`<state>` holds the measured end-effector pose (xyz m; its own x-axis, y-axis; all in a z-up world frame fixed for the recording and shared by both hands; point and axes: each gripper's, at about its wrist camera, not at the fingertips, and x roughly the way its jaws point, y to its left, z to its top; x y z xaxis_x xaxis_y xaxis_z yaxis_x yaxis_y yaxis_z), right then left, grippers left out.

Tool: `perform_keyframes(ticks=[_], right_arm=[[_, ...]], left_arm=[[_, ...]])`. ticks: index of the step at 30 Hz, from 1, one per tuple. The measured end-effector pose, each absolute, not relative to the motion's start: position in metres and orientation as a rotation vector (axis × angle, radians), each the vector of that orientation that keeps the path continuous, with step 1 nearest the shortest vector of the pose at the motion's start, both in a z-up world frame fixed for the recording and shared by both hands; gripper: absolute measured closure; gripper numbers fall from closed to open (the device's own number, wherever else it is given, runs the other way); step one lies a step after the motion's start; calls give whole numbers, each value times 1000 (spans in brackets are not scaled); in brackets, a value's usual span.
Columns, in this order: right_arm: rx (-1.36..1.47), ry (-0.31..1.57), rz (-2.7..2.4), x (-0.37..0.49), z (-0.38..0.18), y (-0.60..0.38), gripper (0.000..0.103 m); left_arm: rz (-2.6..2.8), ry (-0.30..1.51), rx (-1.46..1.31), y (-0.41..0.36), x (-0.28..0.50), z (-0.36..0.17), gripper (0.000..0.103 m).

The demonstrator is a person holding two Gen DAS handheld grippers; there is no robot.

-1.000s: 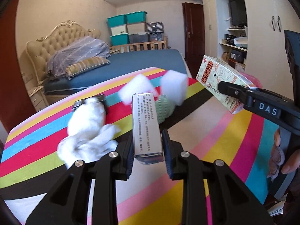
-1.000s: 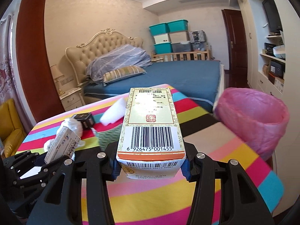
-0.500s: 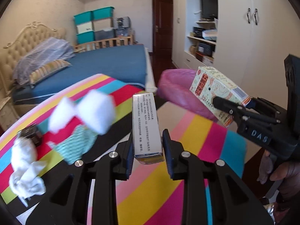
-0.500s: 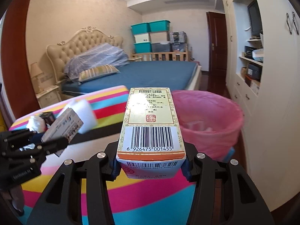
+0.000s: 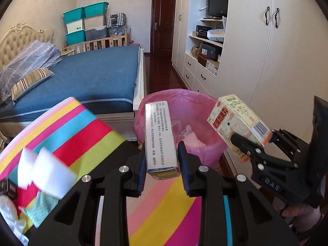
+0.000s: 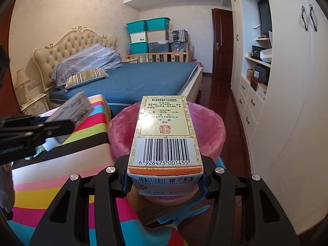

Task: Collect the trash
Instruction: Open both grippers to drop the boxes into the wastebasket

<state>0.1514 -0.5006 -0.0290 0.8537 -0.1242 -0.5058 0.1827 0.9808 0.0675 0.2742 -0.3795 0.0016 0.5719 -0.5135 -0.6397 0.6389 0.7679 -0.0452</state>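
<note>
Just ahead of both hand-held grippers, the pink bin (image 6: 213, 127) is sitting beside the tabletop (image 5: 164, 209). Drop-off step, I'd say: L hand-held gripper (image 5: 162, 164) is clamping a slim box (image 5: 160, 135), R hand-held gripper (image 6: 166, 181) is gripping a barcode box (image 6: 166, 131), both w/ far ends over the rim. Next: probably reach further over the opening, then let go.

Both boxes (image 5: 161, 135) (image 6: 165, 133) now reach the pink bin (image 5: 196, 102).
</note>
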Motion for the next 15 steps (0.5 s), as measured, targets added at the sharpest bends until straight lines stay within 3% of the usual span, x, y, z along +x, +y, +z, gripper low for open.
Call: perform_keyframes(ticks=[15], right_arm=[[142, 551, -190, 195, -33, -543, 54]], left_arm=[[-665, 777, 188, -456, 340, -6, 74]])
